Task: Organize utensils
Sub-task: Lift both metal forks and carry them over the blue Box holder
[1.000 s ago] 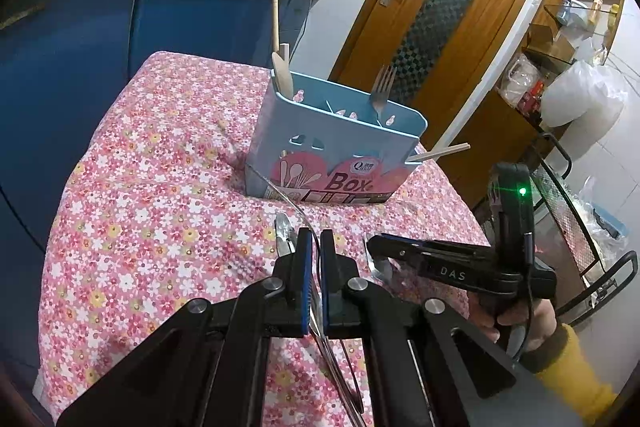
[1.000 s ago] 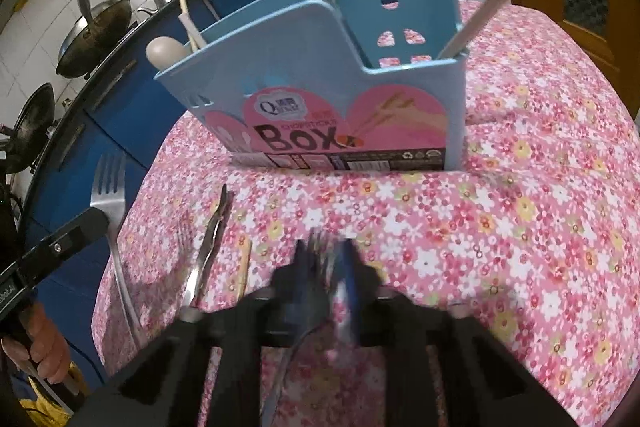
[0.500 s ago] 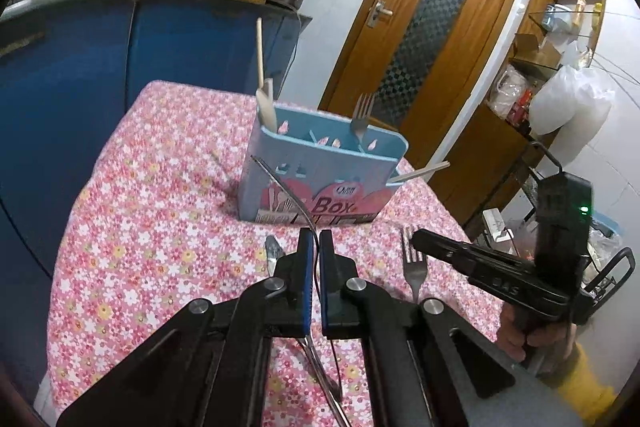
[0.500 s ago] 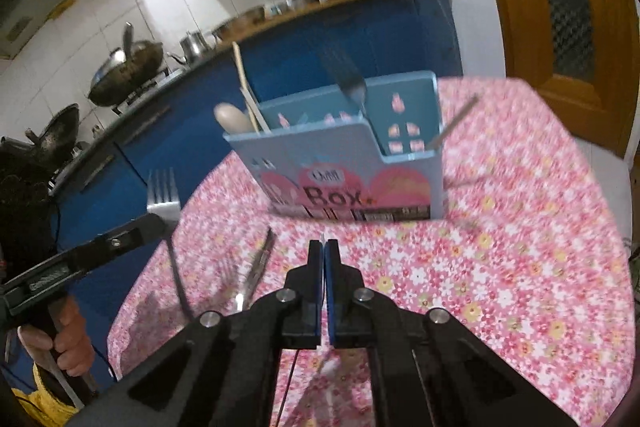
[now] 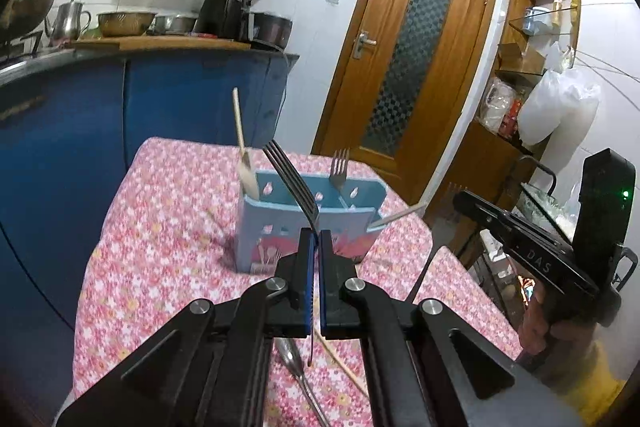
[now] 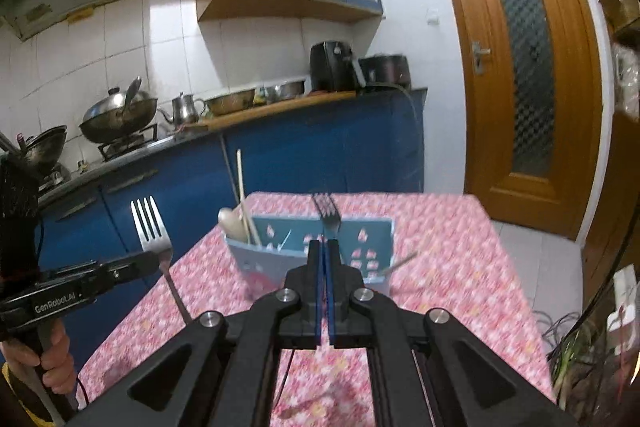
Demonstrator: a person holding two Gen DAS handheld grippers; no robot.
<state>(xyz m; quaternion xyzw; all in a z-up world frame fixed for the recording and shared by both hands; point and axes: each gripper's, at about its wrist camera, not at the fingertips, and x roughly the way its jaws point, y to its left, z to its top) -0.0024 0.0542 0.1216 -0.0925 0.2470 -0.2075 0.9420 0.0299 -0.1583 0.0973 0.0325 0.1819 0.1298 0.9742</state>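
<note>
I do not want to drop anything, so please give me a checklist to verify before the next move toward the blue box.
1. Left gripper shut on fork: ok.
2. Right gripper shut on second fork, only its tines visible: ok.
3. Blue box upright on tablecloth: ok.
4. Free compartment for the forks: cannot tell.
5. Tablecloth cleared of utensils: not ok; a chopstick and a metal handle lie there.
</note>
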